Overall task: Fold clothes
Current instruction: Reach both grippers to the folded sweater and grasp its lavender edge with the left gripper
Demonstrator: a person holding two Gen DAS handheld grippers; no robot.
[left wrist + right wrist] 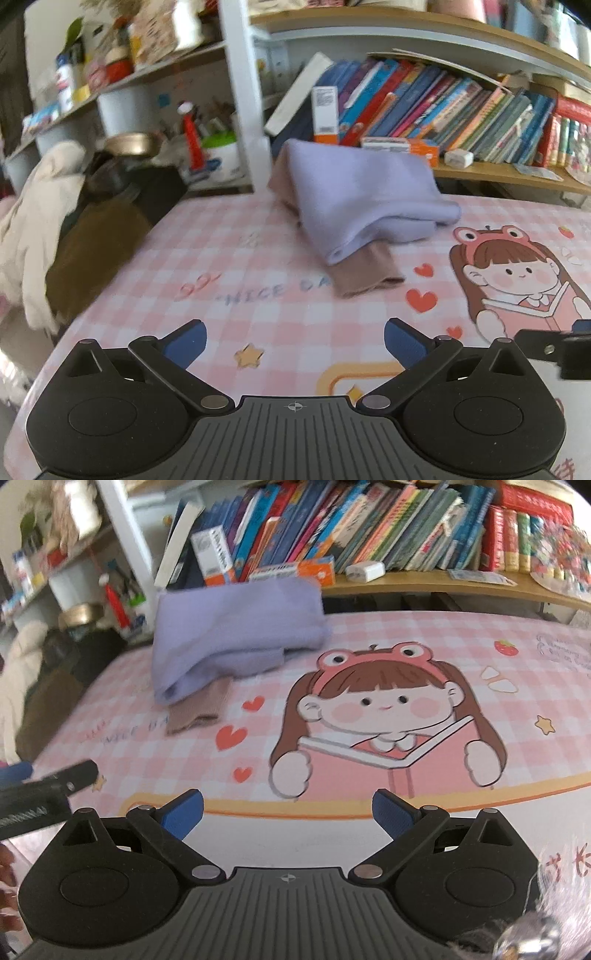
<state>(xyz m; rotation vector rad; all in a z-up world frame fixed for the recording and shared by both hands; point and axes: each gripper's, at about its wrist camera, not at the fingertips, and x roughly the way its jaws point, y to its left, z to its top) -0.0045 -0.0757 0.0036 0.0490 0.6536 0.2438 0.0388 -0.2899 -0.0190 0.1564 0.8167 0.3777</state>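
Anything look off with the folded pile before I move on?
Slightly. The lilac garment sits askew on the brown one, whose end sticks out from under it toward the camera, so the stack's edges don't line up. Nothing looks spilled or damaged.

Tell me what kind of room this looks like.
Probably a child's room or a home study corner. Slanting rows of colourful children's books fill the shelf, the table wears a pink checked cartoon-girl cover, and folded clothes sit on it.

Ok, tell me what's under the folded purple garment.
A brownish-pink garment lies beneath the purple garment, one end sticking out toward the camera. The rest is covered, so its shape and fold are hidden.
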